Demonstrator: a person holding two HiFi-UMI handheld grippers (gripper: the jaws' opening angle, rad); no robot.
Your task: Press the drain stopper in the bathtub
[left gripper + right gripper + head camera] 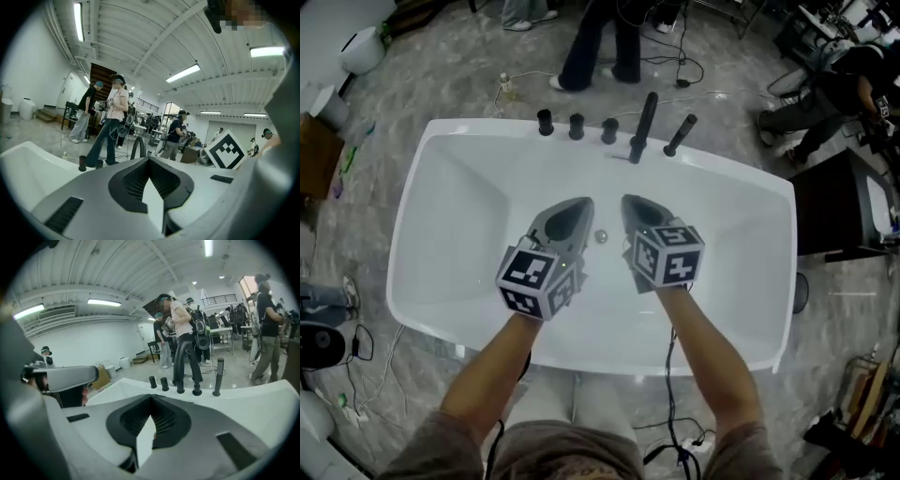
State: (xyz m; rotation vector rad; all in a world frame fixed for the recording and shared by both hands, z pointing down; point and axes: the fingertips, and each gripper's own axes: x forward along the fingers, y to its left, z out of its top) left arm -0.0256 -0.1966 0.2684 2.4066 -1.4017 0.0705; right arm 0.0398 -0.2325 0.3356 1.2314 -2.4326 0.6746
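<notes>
A small round metal drain stopper (pixel 601 236) sits on the floor of the white bathtub (pixel 459 225), near its middle. Both grippers hang over the tub, one on each side of the stopper and above it. My left gripper (pixel 578 204) is just to the stopper's left and my right gripper (pixel 634 202) just to its right. In the left gripper view the left gripper (pixel 150 158) has its tips meeting, with nothing held. The right gripper (pixel 151 397) looks the same in the right gripper view. Neither gripper touches the stopper.
On the tub's far rim stand a black spout (pixel 643 127), three black knobs (pixel 577 127) and a hand shower (pixel 680 136). A person (pixel 600 42) stands beyond the rim. A dark cabinet (pixel 834 202) is at the right. Cables lie on the floor.
</notes>
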